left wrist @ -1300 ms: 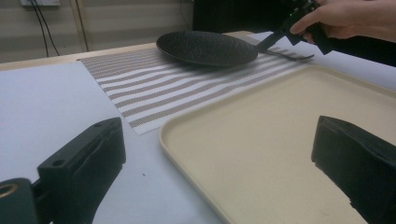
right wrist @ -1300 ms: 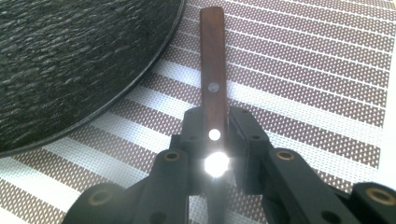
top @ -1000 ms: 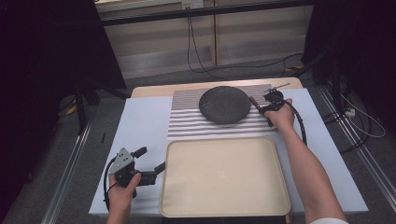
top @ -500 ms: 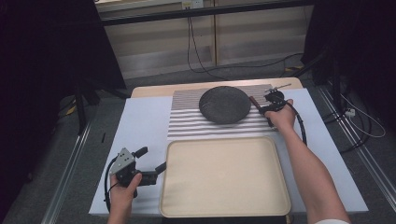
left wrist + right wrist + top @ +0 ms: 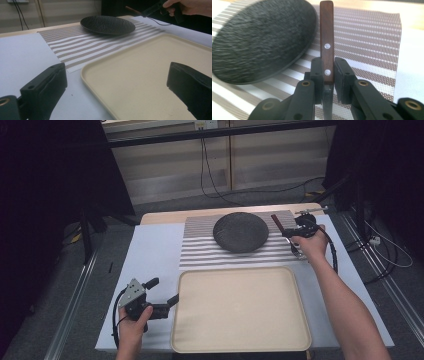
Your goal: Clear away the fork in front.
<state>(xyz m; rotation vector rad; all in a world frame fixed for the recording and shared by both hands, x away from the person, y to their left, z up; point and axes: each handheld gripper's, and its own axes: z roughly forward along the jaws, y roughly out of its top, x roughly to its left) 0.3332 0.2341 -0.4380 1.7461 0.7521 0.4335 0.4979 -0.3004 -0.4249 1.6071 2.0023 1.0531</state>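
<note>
A white table carries a cream tray at its near edge, with a brown-and-white striped placemat beyond it; a dark round plate sits on that mat; the left gripper lies low on the table just beside the tray's left rim, its jaws standing wide with nothing between them; the right gripper hovers just right of the plate, clamped on the wooden handle of a knife, which points up along the jaws with two rivets showing, the handle's end over the mat's far edge.
</note>
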